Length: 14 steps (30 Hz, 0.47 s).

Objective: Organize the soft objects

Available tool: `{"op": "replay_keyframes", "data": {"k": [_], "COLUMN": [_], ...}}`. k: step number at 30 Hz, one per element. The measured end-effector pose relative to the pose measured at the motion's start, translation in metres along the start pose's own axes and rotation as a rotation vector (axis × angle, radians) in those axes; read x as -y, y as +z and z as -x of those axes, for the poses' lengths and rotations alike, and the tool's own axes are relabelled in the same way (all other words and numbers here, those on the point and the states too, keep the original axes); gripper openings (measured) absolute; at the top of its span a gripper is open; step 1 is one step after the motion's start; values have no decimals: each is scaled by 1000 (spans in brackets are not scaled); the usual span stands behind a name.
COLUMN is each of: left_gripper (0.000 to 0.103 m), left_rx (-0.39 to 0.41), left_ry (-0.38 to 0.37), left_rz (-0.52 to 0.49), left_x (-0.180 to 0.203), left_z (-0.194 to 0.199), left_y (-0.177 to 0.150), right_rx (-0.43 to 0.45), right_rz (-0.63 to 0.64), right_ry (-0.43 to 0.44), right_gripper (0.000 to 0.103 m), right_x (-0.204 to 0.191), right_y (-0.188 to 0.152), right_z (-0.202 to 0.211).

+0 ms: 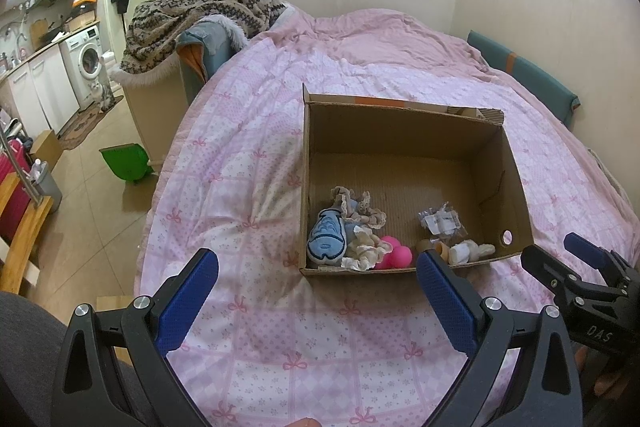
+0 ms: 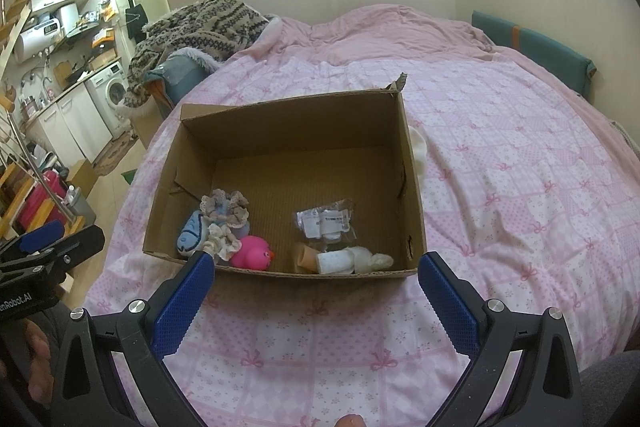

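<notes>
An open cardboard box point(image 1: 404, 131) point(image 2: 288, 123) rests on the pink bed. Along its near wall lie a blue plush point(image 1: 326, 239) point(image 2: 191, 233), lace-trimmed scrunchies point(image 1: 362, 213) point(image 2: 224, 207), a pink rubber duck point(image 1: 394, 258) point(image 2: 252, 253), a clear plastic packet point(image 1: 442, 221) point(image 2: 326, 223) and a white rolled cloth point(image 1: 470, 251) point(image 2: 352, 261). My left gripper point(image 1: 318, 267) is open just short of the box, nothing between its fingers. My right gripper point(image 2: 314, 267) is open too, empty, at the box's near edge; it also shows at the right in the left wrist view, right gripper point(image 1: 560, 251).
A pink patterned quilt point(image 2: 500, 187) covers the bed. A white soft item point(image 2: 418, 147) lies beside the box's right wall. A knitted blanket pile point(image 1: 200, 11) sits at the bed's far left. On the floor to the left are a green dustpan point(image 1: 126, 161) and kitchen cabinets.
</notes>
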<state>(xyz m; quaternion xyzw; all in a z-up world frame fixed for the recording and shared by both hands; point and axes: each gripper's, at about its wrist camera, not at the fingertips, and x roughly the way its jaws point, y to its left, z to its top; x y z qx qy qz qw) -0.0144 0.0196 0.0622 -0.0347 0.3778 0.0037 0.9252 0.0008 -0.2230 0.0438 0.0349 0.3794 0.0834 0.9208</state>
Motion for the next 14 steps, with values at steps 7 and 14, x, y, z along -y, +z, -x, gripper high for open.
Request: {"op": "replay_keyframes", "data": {"k": [7, 14], "left_gripper": [99, 99], "left_rx": [0, -8], "left_ry": [0, -17], "left_rz": [0, 9], "left_x": [0, -1], "left_z": [0, -3], "left_y": [0, -5], "right_rx": [0, 0], "right_rz": [1, 1], "right_ry": [0, 0], "right_gripper": [103, 103], "right_x": [0, 0], "right_y": [0, 0], "right_z": [0, 0]}}
